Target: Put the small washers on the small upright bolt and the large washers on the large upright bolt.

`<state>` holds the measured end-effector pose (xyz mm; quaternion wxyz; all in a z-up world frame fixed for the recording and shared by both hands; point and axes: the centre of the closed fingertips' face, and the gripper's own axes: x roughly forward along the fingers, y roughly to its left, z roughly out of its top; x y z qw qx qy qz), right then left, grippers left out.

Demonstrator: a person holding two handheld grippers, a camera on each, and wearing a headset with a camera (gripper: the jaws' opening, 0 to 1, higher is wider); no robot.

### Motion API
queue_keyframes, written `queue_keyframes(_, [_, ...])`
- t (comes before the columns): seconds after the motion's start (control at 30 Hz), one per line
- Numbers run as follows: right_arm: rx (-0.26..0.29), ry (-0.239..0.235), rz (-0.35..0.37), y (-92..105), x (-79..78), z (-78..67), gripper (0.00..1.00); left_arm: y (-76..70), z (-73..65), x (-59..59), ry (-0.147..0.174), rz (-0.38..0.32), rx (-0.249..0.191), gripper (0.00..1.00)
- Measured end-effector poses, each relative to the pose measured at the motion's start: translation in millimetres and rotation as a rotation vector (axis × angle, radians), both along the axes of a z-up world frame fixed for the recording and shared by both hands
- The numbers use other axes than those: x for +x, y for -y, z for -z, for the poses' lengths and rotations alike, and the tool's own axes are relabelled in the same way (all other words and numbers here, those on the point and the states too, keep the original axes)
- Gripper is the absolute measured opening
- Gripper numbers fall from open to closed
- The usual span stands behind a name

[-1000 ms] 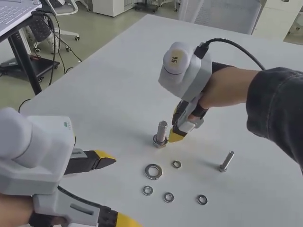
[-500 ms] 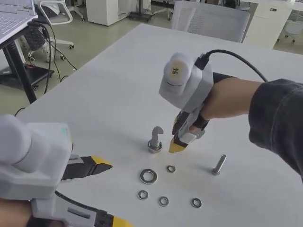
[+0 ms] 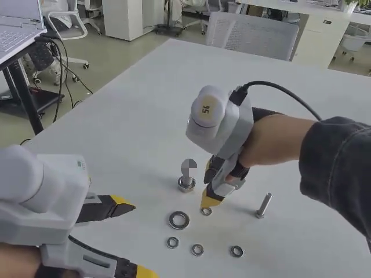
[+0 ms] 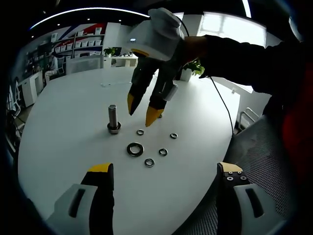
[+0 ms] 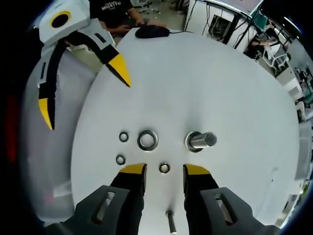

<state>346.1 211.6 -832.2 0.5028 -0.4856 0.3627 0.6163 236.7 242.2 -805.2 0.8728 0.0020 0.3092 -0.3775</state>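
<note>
Right gripper [image 3: 205, 204]: centre of the head view, jaws slightly apart, a small washer [image 3: 206, 211] between the tips.
Left gripper [image 3: 136, 237]: lower left, jaws wide apart.
Large bolt [image 3: 186, 175]: upright, just left of the right gripper.
Large washer [image 3: 178, 220]: flat on the table [image 3: 145, 116], below the large bolt.
Small bolt [image 3: 263, 205]: lying at right.

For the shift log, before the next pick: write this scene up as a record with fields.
large bolt: upright, beside the right gripper's tips
small bolt: apart from the washers
large washer: loose, flat on the table
small washers: four loose, one between the right gripper's jaws
right gripper: open, tips down around that washer
left gripper: open, empty, away from the parts
</note>
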Motion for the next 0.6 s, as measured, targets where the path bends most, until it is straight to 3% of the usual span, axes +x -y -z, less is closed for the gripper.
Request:
queue_keyframes(0.37, [0.008,-0.028,-0.033,-13.0,-24.6,12.7,0.31,-1.4,1.3,0.4,0.003,-0.005,0.009,0.86])
queue_keyframes(0.6, [-0.004,-0.037,-0.050,-17.2,-31.2,26.5,0.31,-2.2,1.4,0.5,0.005,-0.009,0.009,0.86])
